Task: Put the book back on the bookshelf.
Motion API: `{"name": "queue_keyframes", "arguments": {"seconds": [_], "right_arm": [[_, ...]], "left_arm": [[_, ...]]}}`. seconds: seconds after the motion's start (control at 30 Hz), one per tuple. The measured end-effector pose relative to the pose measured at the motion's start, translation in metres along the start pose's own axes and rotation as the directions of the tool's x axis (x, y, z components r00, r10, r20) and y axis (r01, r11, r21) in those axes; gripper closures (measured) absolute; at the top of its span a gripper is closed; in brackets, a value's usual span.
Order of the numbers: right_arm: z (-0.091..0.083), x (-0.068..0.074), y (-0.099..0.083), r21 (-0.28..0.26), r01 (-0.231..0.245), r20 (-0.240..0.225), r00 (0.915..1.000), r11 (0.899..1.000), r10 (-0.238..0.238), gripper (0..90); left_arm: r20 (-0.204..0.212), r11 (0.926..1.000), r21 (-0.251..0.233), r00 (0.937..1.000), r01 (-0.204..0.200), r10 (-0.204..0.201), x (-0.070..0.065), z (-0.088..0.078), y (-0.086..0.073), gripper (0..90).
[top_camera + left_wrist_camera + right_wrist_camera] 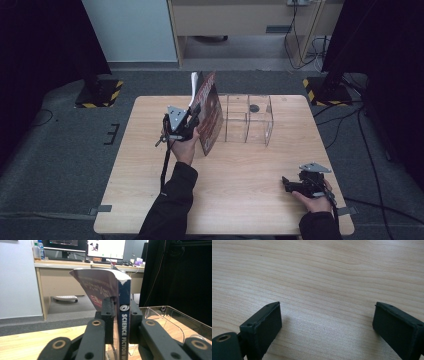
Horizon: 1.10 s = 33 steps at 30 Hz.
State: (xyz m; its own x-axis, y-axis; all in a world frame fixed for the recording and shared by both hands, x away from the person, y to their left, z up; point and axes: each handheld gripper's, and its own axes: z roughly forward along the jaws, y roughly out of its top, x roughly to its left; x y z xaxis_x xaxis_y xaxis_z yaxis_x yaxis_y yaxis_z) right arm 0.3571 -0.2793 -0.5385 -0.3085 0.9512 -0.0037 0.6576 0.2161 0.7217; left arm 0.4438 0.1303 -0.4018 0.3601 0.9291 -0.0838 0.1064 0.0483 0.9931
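Observation:
A paperback book [210, 117] with a dark red cover stands upright near the table's back middle, just left of a clear plastic divider box [248, 120]. My left gripper [196, 112] is shut on its blue spine [124, 315], one pad against each cover, and the top corner of the front cover curls over. The clear box [172, 320] lies right beside the book. My right gripper [286, 182] rests near the table's front right corner. Its jaws [327, 317] stand wide open over bare wood, with nothing between them.
The wooden table [240, 190] has free surface in front of the book and the box. Two black stands on striped bases [100, 92] [325, 90] flank the far edge. A desk [62, 277] with monitors stands beyond, and cables trail over the floor at the right.

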Motion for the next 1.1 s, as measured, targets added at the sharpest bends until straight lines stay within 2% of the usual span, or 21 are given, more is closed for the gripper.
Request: {"name": "queue_keyframes", "arguments": {"seconds": [0.2, 0.33, 0.4, 0.47, 0.57, 0.63, 0.97, 1.1], "right_arm": [[0.0, 0.0, 0.0, -0.001, 0.001, 0.001, 1.0, 1.0, -0.001, 8.7], [0.0, 0.0, 0.0, 0.0, -0.002, 0.001, 1.0, 1.0, 0.002, 8.7], [0.0, 0.0, 0.0, 0.0, -0.003, 0.0, 1.0, 1.0, 0.003, 8.7], [0.0, 0.0, 0.0, 0.0, -0.002, 0.001, 1.0, 1.0, 0.002, 8.7], [0.0, 0.0, 0.0, 0.0, -0.003, 0.0, 1.0, 1.0, 0.003, 8.7], [0.0, 0.0, 0.0, 0.0, -0.003, 0.0, 1.0, 1.0, 0.003, 8.7], [0.0, 0.0, 0.0, 0.0, -0.003, 0.002, 1.0, 1.0, 0.003, 8.6], [0.0, 0.001, 0.0, 0.0, -0.004, 0.002, 1.0, 1.0, 0.004, 8.6]], "left_arm": [[0.011, 1.0, 0.007, 0.9999, -0.002, 0.001, 0.001, -0.002, -0.002, 74.2], [0.033, 0.9997, 0.026, 0.9995, 0.001, -0.002, 0.002, -0.003, -0.004, 65.0], [0.047, 0.9995, 0.028, 0.9988, 0.012, -0.013, 0.001, -0.004, -0.005, 63.1], [0.052, 0.9995, 0.03, 0.9986, 0.01, -0.011, 0.001, -0.006, -0.005, 56.8], [0.062, 0.9994, 0.03, 0.9979, 0.016, -0.018, 0.002, -0.012, -0.005, 53.5], [0.075, 0.9983, 0.047, 0.9964, 0.035, -0.039, 0.005, -0.017, -0.004, 49.4], [0.096, 0.9943, 0.091, 0.9933, 0.054, -0.063, 0.019, -0.05, -0.007, 41.6], [0.105, 0.989, 0.131, 0.991, 0.069, -0.083, 0.028, -0.066, -0.013, 38.0]]}}
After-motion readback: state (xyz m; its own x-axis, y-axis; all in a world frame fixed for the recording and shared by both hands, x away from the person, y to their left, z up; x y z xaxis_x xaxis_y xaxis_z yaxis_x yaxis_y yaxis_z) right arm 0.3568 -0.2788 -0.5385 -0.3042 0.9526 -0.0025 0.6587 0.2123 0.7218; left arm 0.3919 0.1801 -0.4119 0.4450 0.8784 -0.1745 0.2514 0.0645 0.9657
